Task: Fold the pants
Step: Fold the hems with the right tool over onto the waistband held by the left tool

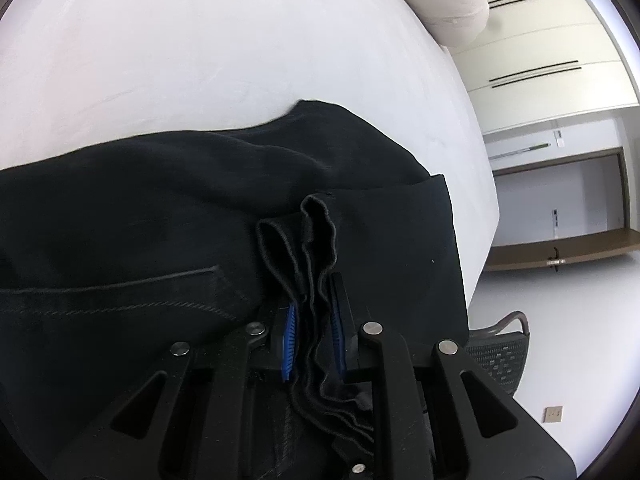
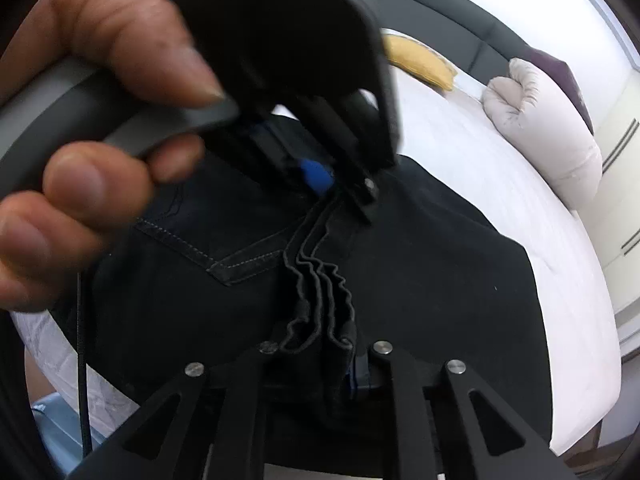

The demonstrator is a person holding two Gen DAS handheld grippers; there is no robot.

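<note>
Black pants [image 1: 160,208] lie spread on a white bed [image 1: 200,60]. My left gripper [image 1: 314,320] is shut on a bunched, several-layered edge of the pants, the fabric pinched between its blue pads [image 1: 289,340]. In the right wrist view the same pants [image 2: 440,280] show a stitched back pocket [image 2: 224,248]. My right gripper [image 2: 332,360] holds the same wavy layered edge lower down, with cloth filling the gap between its fingers. Just beyond it is the left gripper [image 2: 340,194], held by a person's hand [image 2: 100,60], so the two grippers face each other along that edge.
A pale rolled pillow [image 2: 548,120], a yellow cushion [image 2: 420,60] and a purple cushion [image 2: 560,72] sit by the dark headboard [image 2: 440,4]. The bed's edge drops to a white floor, where a mesh chair [image 1: 500,356] stands. Cream wardrobe doors [image 1: 540,40] lie beyond.
</note>
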